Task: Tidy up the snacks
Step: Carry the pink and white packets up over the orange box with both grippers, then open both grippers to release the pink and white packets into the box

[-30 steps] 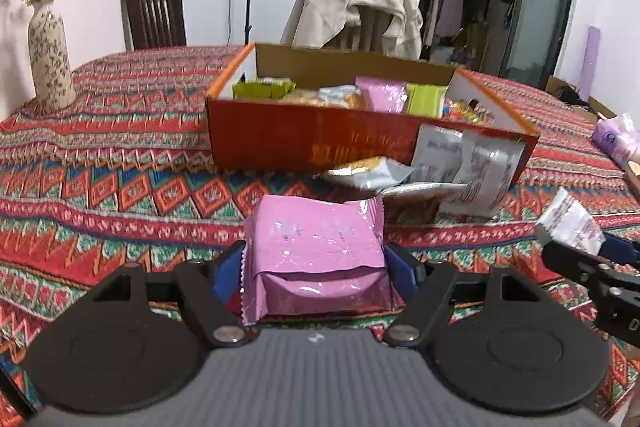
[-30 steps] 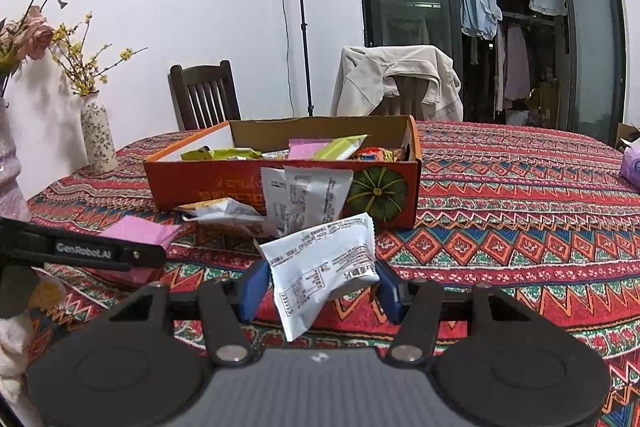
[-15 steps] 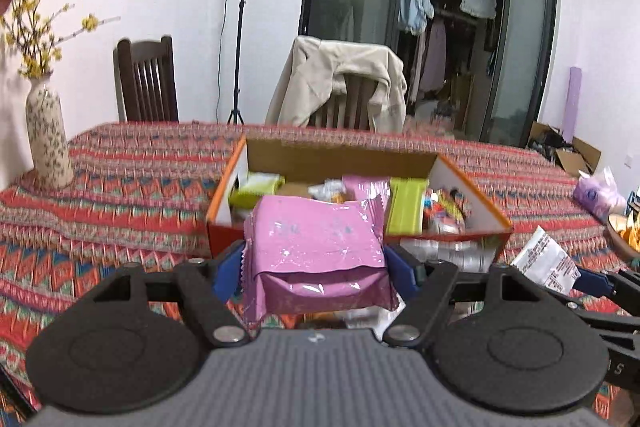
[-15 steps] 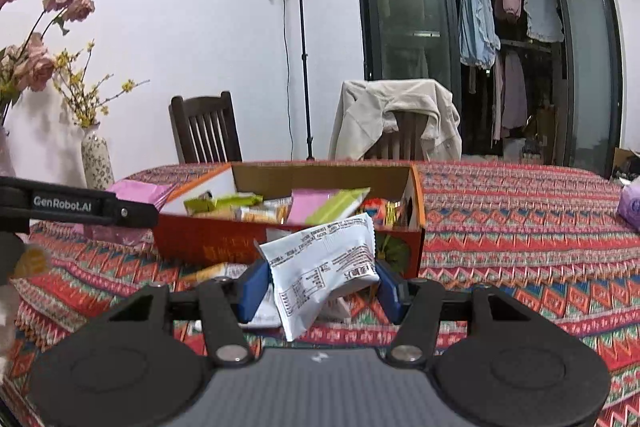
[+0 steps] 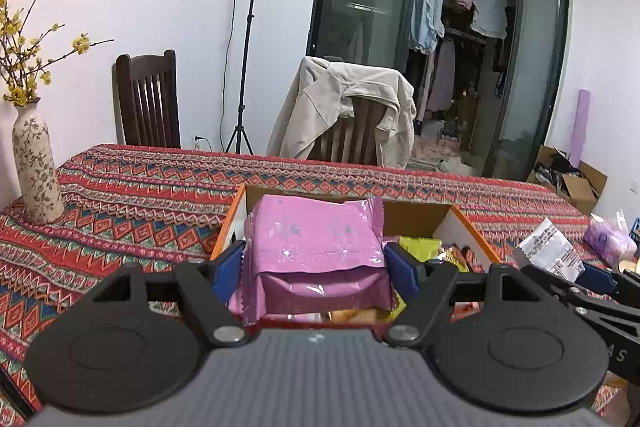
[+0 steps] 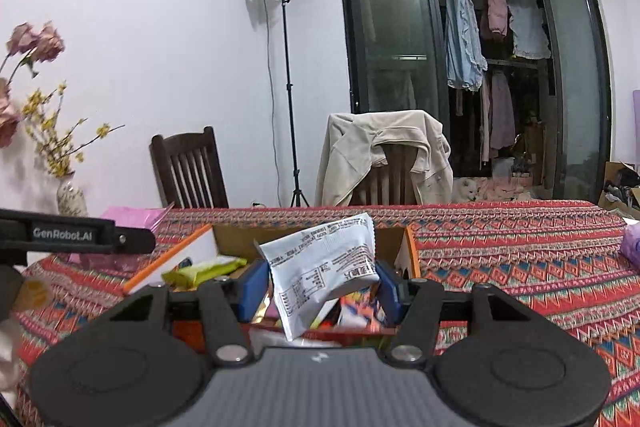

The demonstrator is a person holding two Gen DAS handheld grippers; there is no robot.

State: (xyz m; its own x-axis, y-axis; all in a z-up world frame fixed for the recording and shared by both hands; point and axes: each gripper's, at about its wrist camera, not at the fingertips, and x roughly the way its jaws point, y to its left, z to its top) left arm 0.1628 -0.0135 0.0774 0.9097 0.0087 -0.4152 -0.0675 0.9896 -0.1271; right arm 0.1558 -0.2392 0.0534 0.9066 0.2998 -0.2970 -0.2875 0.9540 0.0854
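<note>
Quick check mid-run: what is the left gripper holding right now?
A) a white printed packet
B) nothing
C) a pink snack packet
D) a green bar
C: the left gripper has its blue pads pressed on the pink snack packet, above the orange box.

The right claw [image 6: 318, 285] grips a white printed snack packet [image 6: 320, 267] above the open orange box [image 6: 408, 255] of snacks.
</note>
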